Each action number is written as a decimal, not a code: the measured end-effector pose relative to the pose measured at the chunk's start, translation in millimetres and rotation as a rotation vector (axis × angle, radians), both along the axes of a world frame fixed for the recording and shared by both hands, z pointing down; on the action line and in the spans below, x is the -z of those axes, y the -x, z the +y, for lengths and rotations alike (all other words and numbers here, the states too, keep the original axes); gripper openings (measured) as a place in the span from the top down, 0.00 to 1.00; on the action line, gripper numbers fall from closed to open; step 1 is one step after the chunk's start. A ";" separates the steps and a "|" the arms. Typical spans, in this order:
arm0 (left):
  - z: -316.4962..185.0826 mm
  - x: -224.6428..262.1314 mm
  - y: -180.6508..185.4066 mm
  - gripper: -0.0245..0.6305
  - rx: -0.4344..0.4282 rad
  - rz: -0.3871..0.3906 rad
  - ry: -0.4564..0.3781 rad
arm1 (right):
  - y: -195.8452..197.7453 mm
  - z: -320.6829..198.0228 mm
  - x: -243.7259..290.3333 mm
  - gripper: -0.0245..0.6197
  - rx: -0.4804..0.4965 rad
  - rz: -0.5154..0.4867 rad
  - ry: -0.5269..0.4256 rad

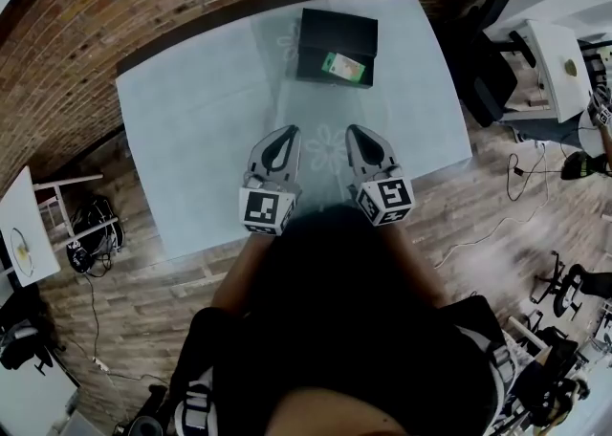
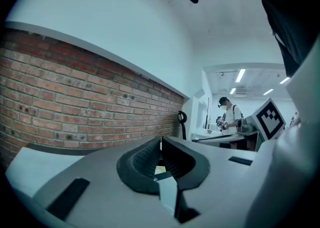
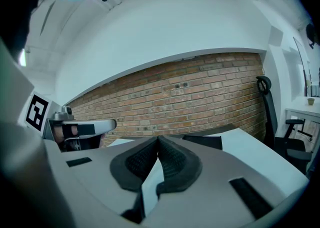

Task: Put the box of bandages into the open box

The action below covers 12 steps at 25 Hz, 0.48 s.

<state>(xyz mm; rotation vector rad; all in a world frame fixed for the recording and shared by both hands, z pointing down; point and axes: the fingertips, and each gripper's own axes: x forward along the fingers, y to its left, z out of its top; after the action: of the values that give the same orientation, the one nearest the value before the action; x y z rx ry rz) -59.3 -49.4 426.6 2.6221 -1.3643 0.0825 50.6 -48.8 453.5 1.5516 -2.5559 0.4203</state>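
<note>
Left hand-held gripper (image 1: 288,132) and right hand-held gripper (image 1: 354,130) hover closed over pale table (image 1: 191,119) beside brick wall (image 1: 143,4).

Table (image 1: 191,128) is covered in smooth pale cloth, open box (image 1: 337,34) is finished in matt black, wall (image 1: 96,23) is laid in rough brick, floor (image 1: 143,300) in wood planks.

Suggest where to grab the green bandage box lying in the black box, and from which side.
Come from straight above: walls of the black box close off its sides. The bandage box lies flat and askew, so turn the jaws to pinch across its narrow width, probably mid-length.
</note>
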 end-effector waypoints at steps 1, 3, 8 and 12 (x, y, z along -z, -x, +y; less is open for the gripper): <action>-0.2 0.7 0.3 0.90 0.001 -0.003 -0.003 | 1.0 0.7 -0.2 0.92 0.001 0.001 0.001; -1.3 2.0 0.8 0.90 0.002 -0.008 -0.008 | 1.8 0.5 -0.7 0.92 0.000 0.001 0.003; -3.9 1.3 2.5 0.90 0.002 -0.011 -0.008 | 2.0 -3.9 0.7 0.92 -0.005 0.001 0.001; -5.8 0.3 3.9 0.90 0.004 -0.004 -0.005 | 3.6 -5.3 2.2 0.92 -0.005 0.003 -0.005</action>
<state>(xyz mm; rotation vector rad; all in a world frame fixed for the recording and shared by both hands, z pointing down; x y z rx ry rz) -63.2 -55.2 426.3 2.6244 -1.3726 0.0837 47.0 -54.1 451.3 1.5587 -2.5529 0.4122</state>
